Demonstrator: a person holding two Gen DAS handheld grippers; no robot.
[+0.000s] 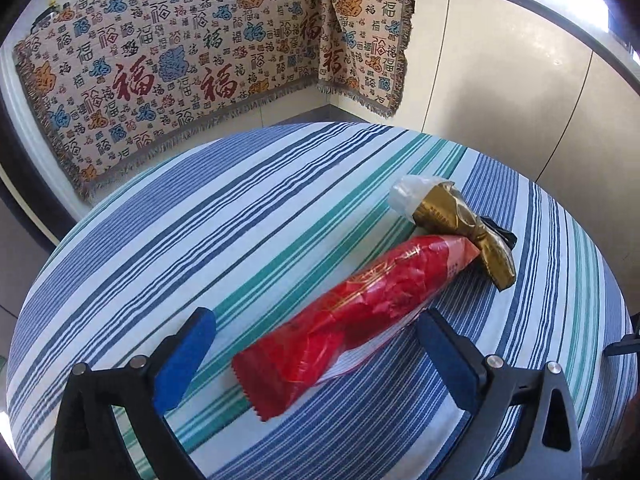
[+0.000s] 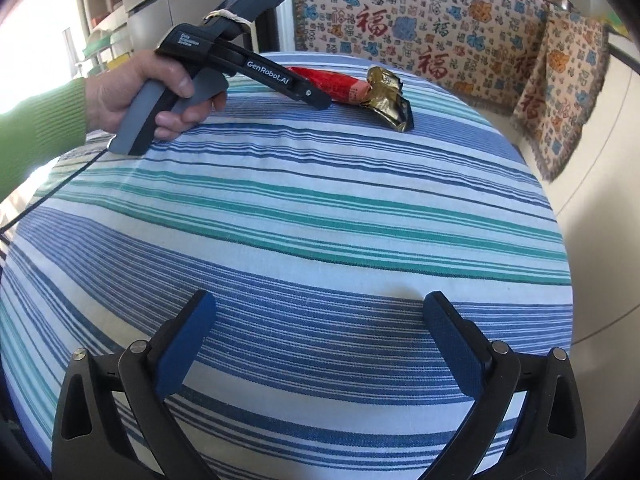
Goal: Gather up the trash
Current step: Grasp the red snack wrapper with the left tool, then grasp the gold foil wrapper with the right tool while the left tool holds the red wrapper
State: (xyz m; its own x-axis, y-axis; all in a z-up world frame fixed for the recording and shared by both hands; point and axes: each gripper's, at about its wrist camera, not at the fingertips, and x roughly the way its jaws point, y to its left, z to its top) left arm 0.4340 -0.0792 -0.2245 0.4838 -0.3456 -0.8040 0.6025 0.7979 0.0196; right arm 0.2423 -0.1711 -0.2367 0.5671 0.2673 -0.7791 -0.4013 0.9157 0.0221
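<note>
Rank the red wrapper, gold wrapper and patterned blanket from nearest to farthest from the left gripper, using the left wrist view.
1. Red wrapper: between the open fingers of the left gripper.
2. Gold wrapper: just beyond, to the right.
3. Patterned blanket: past the table, draped behind.

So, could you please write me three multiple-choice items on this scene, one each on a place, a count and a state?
1. Where does the red wrapper lie?
A. Between the open fingers of the left gripper
B. On the floor
C. Under the right gripper

2. How many pieces of trash show on the striped tablecloth?
A. One
B. Two
C. Five

3. What is the state of the right gripper?
A. Shut on a wrapper
B. Open, holding nothing
C. Shut and empty

Answers:
1 A: the left wrist view shows the red wrapper running between both blue pads.
2 B: only the red wrapper and the gold wrapper are visible.
3 B: its fingers stand wide apart over bare cloth.
</note>
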